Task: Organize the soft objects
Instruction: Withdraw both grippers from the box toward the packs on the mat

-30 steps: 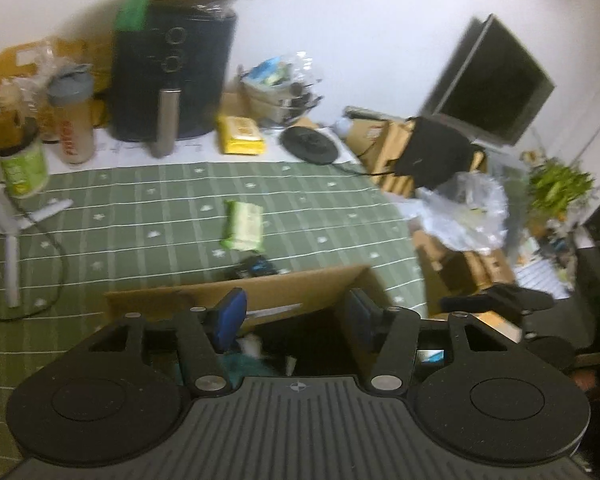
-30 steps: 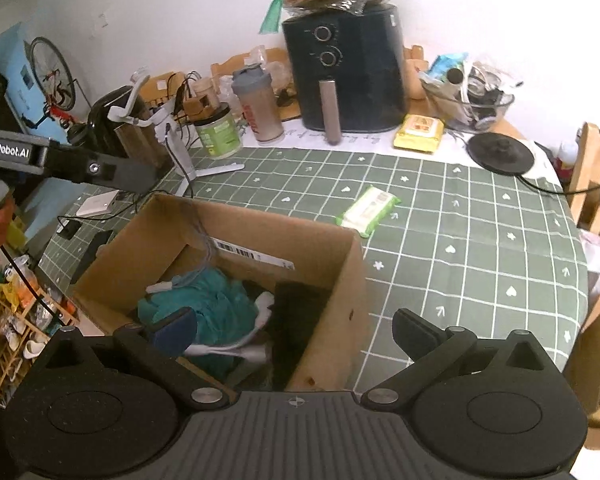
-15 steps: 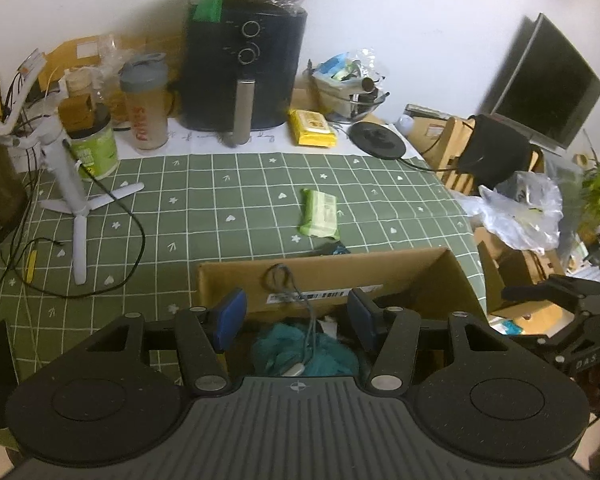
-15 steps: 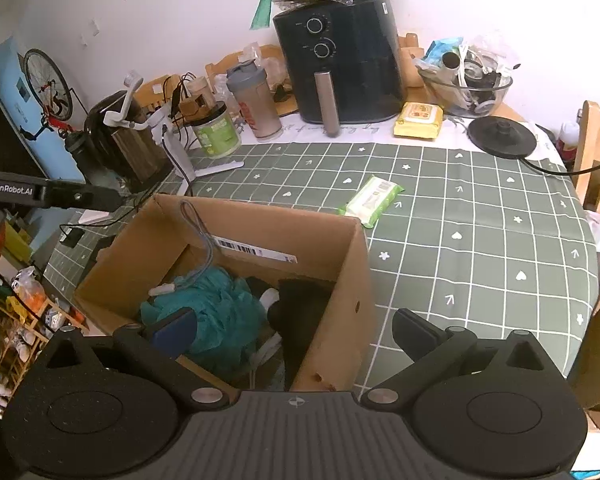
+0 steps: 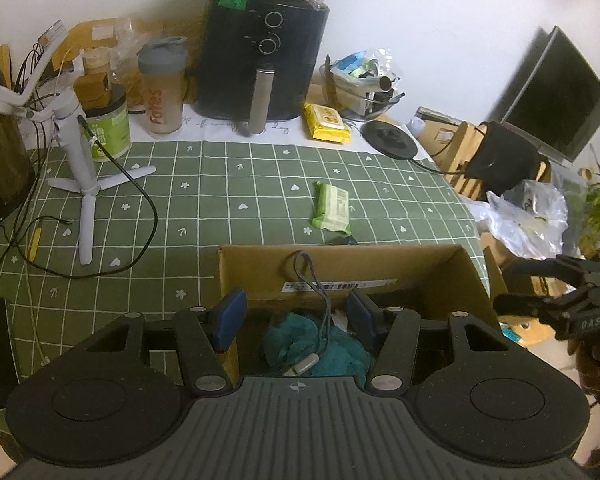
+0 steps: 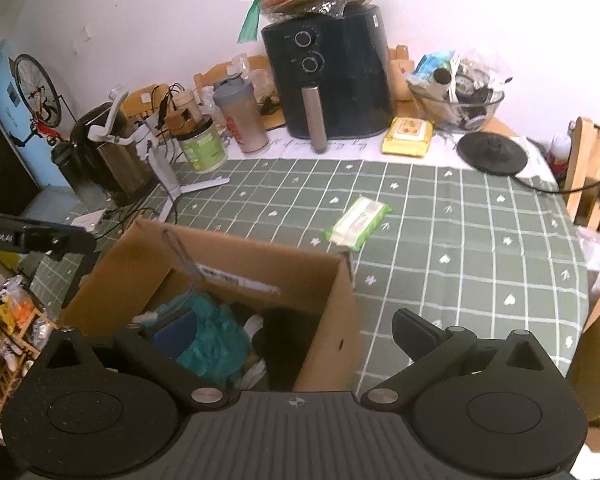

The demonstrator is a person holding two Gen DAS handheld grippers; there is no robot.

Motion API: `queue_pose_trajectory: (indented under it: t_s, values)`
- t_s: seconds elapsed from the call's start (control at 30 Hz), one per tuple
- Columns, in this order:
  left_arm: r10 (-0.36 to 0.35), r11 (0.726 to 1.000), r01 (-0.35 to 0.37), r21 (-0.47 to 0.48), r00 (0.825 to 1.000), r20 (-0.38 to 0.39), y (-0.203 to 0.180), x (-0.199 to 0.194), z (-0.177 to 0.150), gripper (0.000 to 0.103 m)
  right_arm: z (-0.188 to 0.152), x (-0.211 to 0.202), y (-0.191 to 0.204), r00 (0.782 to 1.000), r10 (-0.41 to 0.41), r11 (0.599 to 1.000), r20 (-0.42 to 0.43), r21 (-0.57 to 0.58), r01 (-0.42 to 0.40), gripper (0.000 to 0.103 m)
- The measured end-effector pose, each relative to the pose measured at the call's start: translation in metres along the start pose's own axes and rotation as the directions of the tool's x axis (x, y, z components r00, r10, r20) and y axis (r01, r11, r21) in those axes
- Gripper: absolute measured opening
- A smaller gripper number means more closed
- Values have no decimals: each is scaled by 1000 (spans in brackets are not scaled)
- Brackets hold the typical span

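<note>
Since one sec ago the left gripper (image 5: pixel 293 313) has swung across: the air fryer (image 5: pixel 264 56), before at the upper left of its view, now sits near the top centre, and the cardboard box (image 5: pixel 380 264) is seen more from above, w/ more of its inside showing. Right view is nearly the same as before.

Writing that can be read: "Fortis"-like red letters run up the shaker bottle (image 5: pixel 162 88), not fully sharp. On the far box wall is a white barcode label (image 5: pixel 340 285), text too small to read. In the right view a dark bar at the left edge (image 6: pixel 32 236) carries part of "GenRobot.AI". At the right edge of the left view the other gripper's body (image 5: pixel 576 308) shows letters like "DAS". The green wipes pack (image 5: pixel 332 208) and yellow pack (image 5: pixel 326 122) have labels, but not legible.

Left gripper points down into the box; its blue fingers (image 5: pixel 230 314) stand apart, approx. half open, nothing between them, just above the teal soft item (image 5: pixel 300 340) and a grey cord w/ a white plug (image 5: pixel 306 364). Right gripper (image 6: pixel 294 332) is tilted down at the box corner, fingers (image 6: pixel 416 332) wide apart and empty, one over the box inside, the other over the green checked table (image 6: pixel 460 260). Wipes pack lies flat on the table just behind the box.
</note>
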State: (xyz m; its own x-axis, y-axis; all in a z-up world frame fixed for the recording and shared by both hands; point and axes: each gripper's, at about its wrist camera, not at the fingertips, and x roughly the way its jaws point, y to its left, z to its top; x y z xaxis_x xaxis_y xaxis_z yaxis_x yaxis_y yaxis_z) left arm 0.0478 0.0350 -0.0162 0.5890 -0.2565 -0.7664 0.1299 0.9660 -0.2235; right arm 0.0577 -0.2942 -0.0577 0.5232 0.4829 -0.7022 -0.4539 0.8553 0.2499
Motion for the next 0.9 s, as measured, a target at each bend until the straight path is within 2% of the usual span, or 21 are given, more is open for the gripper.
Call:
queue_pose_trajectory:
  t_s: [0.47, 0.67, 0.9]
  values:
    - [-46, 999, 46, -6, 999, 10, 7, 12, 15, 55, 25, 23, -22, 997, -76, 997, 12, 6, 76, 103]
    - [-76, 997, 76, 13, 997, 19, 3, 19, 25, 55, 39, 39, -32, 993, -118, 992, 13, -33, 118, 103]
    - [-96, 995, 95, 24, 994, 46, 2, 23, 41, 55, 63, 62, -53, 993, -112, 994, 20, 5, 112, 103]
